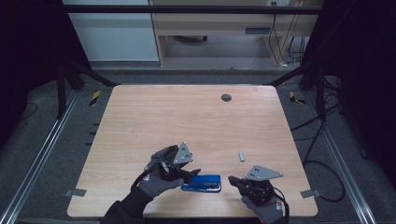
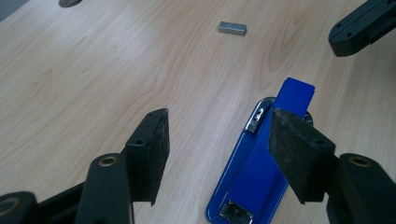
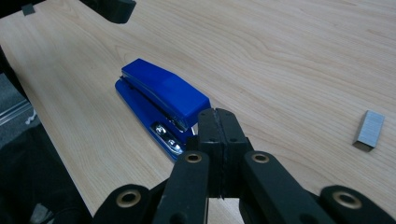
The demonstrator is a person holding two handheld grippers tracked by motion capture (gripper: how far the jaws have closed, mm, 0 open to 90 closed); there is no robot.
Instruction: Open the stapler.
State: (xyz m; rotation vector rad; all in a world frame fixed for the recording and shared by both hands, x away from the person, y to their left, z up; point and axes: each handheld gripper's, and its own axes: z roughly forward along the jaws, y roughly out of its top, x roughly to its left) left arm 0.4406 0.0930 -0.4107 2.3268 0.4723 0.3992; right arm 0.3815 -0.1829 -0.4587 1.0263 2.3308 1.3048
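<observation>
With the left hand-held gripper (image 2: pixel 217 154) spread wide and holding nothing beside the blue stapler (image 1: pixel 201 183) at the bench's (image 1: pixel 163 116) near edge, the right hand-held gripper (image 3: pixel 218 126) (clamped, empty) could nudge it off.

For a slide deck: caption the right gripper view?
Shut right gripper poised beside a blue stapler on the wooden table, staple strip nearby.

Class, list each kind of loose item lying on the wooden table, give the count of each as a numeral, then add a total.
Blue stapler: 1
Grey block of staples: 1
Total: 2
</observation>
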